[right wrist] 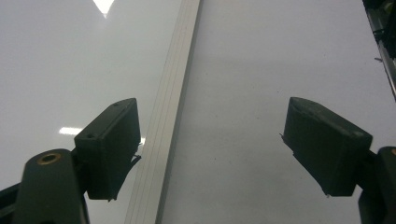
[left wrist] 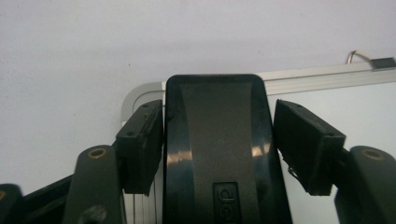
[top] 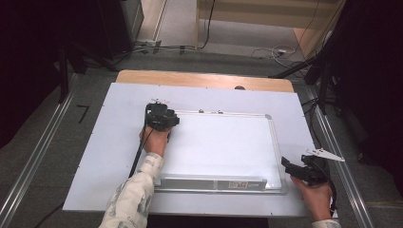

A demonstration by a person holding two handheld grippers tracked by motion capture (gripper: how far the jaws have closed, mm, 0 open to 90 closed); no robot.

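Now, left gripper (left wrist: pixel 217 149): jaws slack around black eraser (left wrist: pixel 217 140), right pad apart, on whiteboard (left wrist: pixel 336 107) corner.
Right gripper (right wrist: pixel 210 149): wide, empty, over frame.

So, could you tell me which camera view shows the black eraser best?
The left gripper view: the black eraser sits large between that gripper's pads, on the whiteboard corner. In the high view the left gripper covers that corner, so the eraser can't be made out. The right gripper view looks at the whiteboard's frame.

surface: wooden table (top: pixel 204 79) | on it: white sheet (top: pixel 114 137) | on sheet: whiteboard (top: pixel 223 147)
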